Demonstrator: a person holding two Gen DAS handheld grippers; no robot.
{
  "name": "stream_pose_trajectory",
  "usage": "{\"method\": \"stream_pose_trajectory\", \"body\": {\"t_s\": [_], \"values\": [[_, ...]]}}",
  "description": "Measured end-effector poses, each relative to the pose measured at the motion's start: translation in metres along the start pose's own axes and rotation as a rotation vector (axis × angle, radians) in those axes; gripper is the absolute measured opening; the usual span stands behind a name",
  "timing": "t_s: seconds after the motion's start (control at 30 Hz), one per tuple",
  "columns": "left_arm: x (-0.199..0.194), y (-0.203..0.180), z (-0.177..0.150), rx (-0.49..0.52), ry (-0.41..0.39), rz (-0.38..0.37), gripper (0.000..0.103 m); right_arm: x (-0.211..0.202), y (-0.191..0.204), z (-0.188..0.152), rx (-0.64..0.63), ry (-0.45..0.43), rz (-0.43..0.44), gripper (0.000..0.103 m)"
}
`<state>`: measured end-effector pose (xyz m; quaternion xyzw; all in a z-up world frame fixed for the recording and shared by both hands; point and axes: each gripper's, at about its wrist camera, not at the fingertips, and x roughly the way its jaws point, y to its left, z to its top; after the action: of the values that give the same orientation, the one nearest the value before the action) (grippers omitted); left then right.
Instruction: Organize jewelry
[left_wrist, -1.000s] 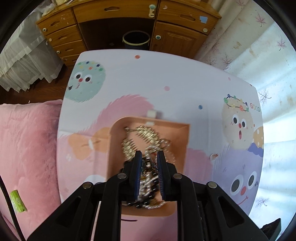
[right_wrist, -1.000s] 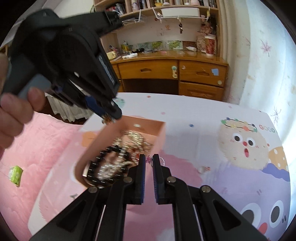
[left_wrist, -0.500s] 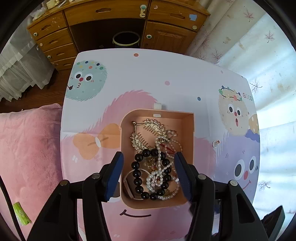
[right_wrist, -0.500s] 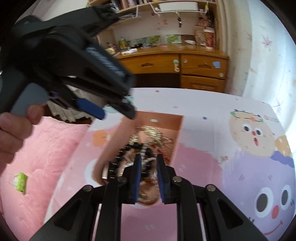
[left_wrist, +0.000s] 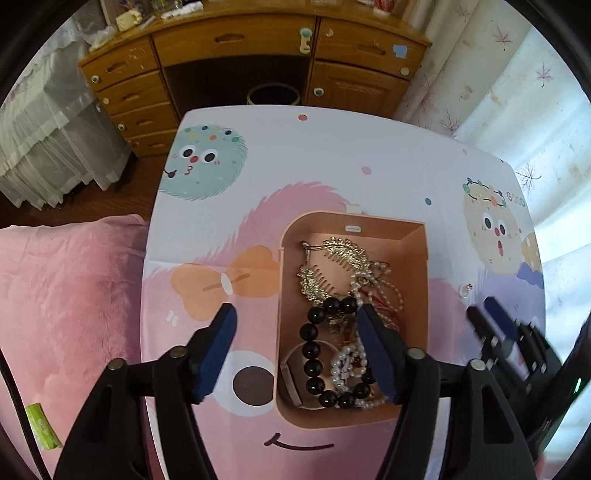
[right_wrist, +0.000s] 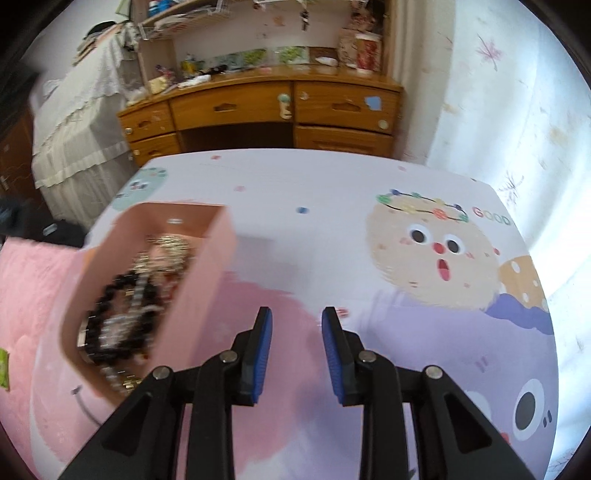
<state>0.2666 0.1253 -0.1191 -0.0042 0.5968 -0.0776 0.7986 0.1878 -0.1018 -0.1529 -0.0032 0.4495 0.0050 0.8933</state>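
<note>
A pink open box (left_wrist: 417, 258) sits on the cartoon-print table and holds a black bead bracelet (left_wrist: 314, 354), pearl strands (left_wrist: 347, 363) and gold hair combs (left_wrist: 343, 254). My left gripper (left_wrist: 297, 325) is open and empty, hovering above the box's left wall. A small ring (left_wrist: 464, 290) lies on the cloth right of the box. My right gripper (right_wrist: 297, 325) is open and empty, low over the table right of the box (right_wrist: 199, 295); the ring (right_wrist: 341, 312) lies just beyond its right fingertip. It also shows, blurred, in the left wrist view (left_wrist: 491, 325).
A wooden desk with drawers (left_wrist: 236, 40) stands beyond the table's far edge, with a bin (left_wrist: 272, 96) under it. A pink blanket (left_wrist: 66, 295) lies left of the table. A patterned curtain (left_wrist: 498, 74) hangs at the right.
My left gripper opened, letting jewelry go into the box, and rose. My right gripper moved right, away from the box, and opened near the ring.
</note>
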Motion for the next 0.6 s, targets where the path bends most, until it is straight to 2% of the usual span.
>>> {"method": "stream_pose_trajectory", "body": {"t_s": [0.17, 0.37, 0.5, 0.57, 0.6], "values": [[0.003, 0.011, -0.021, -0.056, 0.012, -0.010, 0.069, 0.018, -0.021, 0.000, 0.065, 0.026, -0.011, 0.028], [0.002, 0.021, -0.044, -0.080, 0.022, 0.011, 0.069, 0.029, -0.023, 0.000, 0.029, 0.033, -0.002, 0.025], [-0.001, 0.024, -0.053, -0.095, 0.015, 0.015, 0.069, 0.034, -0.023, -0.002, 0.019, 0.038, 0.013, 0.014], [-0.004, 0.025, -0.054, -0.104, -0.005, 0.012, 0.069, 0.035, -0.022, -0.002, 0.003, 0.038, 0.012, 0.007], [-0.008, 0.026, -0.055, -0.112, -0.027, 0.008, 0.069, 0.035, -0.021, -0.003, -0.011, 0.035, 0.012, 0.007]]}}
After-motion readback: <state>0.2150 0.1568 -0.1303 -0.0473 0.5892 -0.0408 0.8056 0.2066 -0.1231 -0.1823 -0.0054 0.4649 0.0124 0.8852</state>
